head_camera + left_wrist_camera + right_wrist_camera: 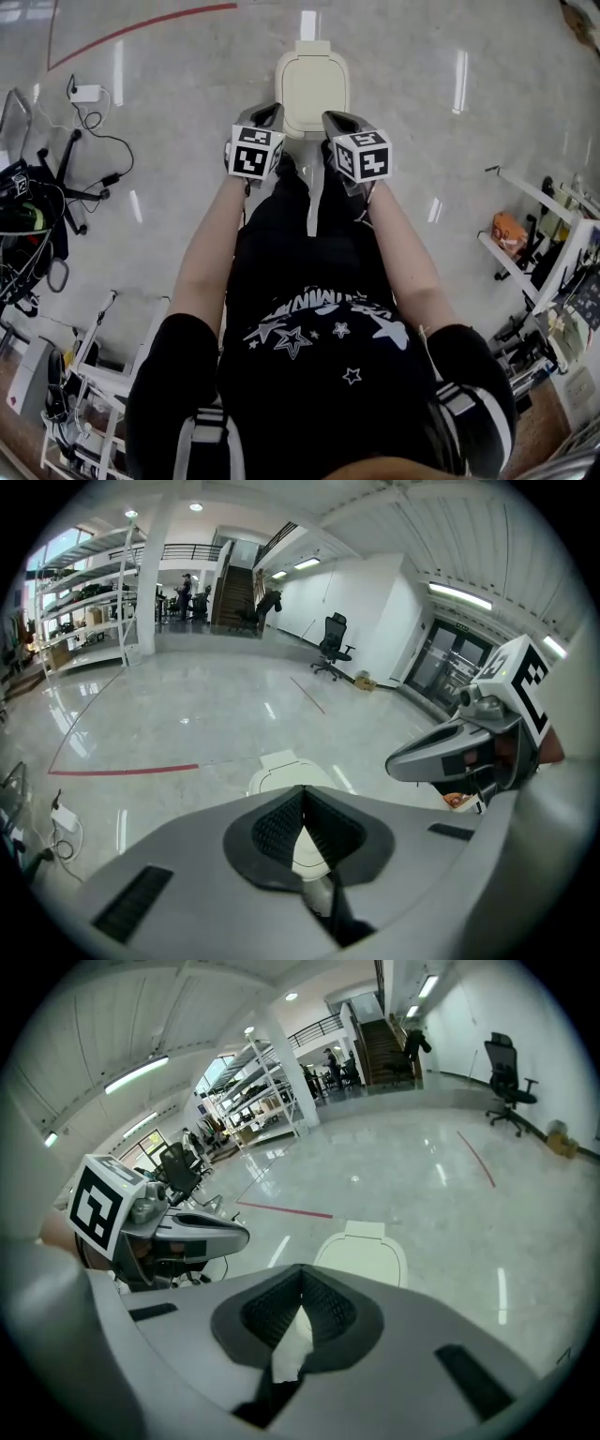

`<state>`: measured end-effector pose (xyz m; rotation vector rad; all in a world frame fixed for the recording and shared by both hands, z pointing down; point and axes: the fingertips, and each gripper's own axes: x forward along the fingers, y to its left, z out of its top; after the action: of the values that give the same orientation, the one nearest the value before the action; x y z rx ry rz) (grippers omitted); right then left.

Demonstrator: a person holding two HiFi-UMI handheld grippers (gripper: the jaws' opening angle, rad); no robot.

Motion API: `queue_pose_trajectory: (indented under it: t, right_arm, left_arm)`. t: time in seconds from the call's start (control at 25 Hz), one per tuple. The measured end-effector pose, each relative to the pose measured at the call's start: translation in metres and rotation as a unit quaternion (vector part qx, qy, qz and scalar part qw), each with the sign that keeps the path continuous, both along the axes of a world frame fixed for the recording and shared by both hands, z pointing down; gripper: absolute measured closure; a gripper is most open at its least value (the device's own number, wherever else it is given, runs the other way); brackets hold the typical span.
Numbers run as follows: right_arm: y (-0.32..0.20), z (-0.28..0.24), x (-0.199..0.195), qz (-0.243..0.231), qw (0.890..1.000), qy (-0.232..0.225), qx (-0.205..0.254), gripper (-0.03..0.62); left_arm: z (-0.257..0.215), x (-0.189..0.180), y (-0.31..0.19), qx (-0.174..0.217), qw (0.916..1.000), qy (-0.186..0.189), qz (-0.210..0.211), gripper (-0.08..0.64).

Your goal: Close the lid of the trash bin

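The trash bin [312, 89] stands on the floor ahead of my feet, and its cream lid [313, 82] lies flat on top, hinge tab at the far side. My left gripper [267, 113] and right gripper [338, 118] hover side by side above the bin's near edge, both shut with nothing between the jaws. The left gripper view has the shut left gripper [302, 789] over the bin [279, 769], with the right gripper [469, 752] beside it. The right gripper view has the shut right gripper [302, 1267] near the bin [362, 1252], the left gripper [183, 1232] alongside.
A white power adapter [84, 94] with black cables lies at the left, above a heap of black gear [33, 211]. White racks stand at the lower left [98, 375] and right [544, 244], with an orange object [509, 232]. A red line [141, 28] crosses the glossy floor.
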<state>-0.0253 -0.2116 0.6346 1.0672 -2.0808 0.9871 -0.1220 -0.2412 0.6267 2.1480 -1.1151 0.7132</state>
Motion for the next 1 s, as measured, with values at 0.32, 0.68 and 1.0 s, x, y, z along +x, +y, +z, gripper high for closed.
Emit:
queue_pose_trajectory:
  t: [0.32,0.68,1.0]
  right_arm:
    - [0.004,-0.093,0.031,0.017,0.998,-0.027,0.048,0.591]
    - [0.034,-0.168,0.068,-0.001,0.993,-0.054,0.109,0.592]
    - [0.102,-0.199,0.127,0.012,0.986,-0.09,0.14,0.591]
  left_arm:
    - [-0.087,0.022,0.014,0.043,0.9989,0.016,-0.013,0.548]
    - [-0.154,0.059,0.066,0.095,0.9942,0.032,-0.04,0.548]
    - [-0.189,0.114,0.131,0.124,0.9897,0.045,-0.054,0.548]
